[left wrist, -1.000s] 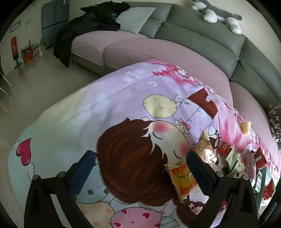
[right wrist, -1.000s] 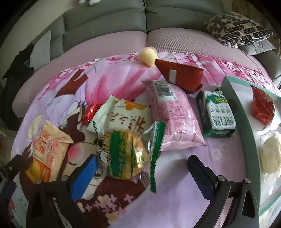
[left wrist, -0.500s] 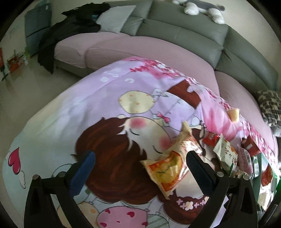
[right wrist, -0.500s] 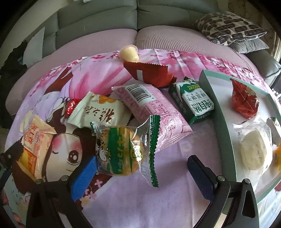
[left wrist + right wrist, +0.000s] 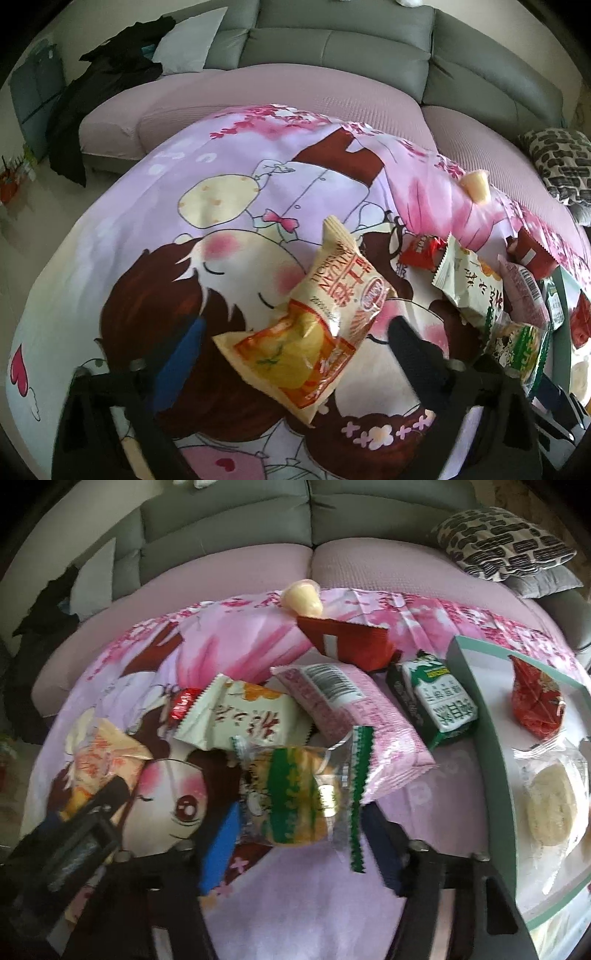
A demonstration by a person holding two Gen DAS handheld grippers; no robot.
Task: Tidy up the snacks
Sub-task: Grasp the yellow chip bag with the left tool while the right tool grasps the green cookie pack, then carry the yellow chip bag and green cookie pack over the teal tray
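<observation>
Right hand-held gripper (image 5: 301, 843): jaws have just been closing, with the clear green-striped cake packet (image 5: 295, 794) between them. Both pads now sit against the packet's sides; reads as clenched on it. The frame is blurred at the pads, so contact is judged from the outline only.

Left hand-held gripper (image 5: 295, 343): jaws have just been closing, with the yellow-orange snack bag (image 5: 314, 332) lying between them on the cartoon-print cloth (image 5: 166, 192). A gap shows on each side of the bag; pads not pressing, so released.

Right of the cake packet, the teal-rimmed tray (image 5: 491, 738) holds a round pale cake in clear wrap (image 5: 550, 805) near and a red packet (image 5: 535, 701) farther back.

Beyond the cake packet: white-green packet (image 5: 247, 716), with a small red foil sweet (image 5: 183, 703) just at its left; pink barcode packet (image 5: 347, 716) partly overlapping it on the right; green-white carton (image 5: 436, 701) just beside the tray's left rim.

Farther: dark red packet (image 5: 351, 642), then a pale yellow jelly cup (image 5: 303, 598) at the cloth's far edge.

Behind all: pink-and-grey sofa (image 5: 229, 528), with a patterned cushion (image 5: 498, 542) far right.
</observation>
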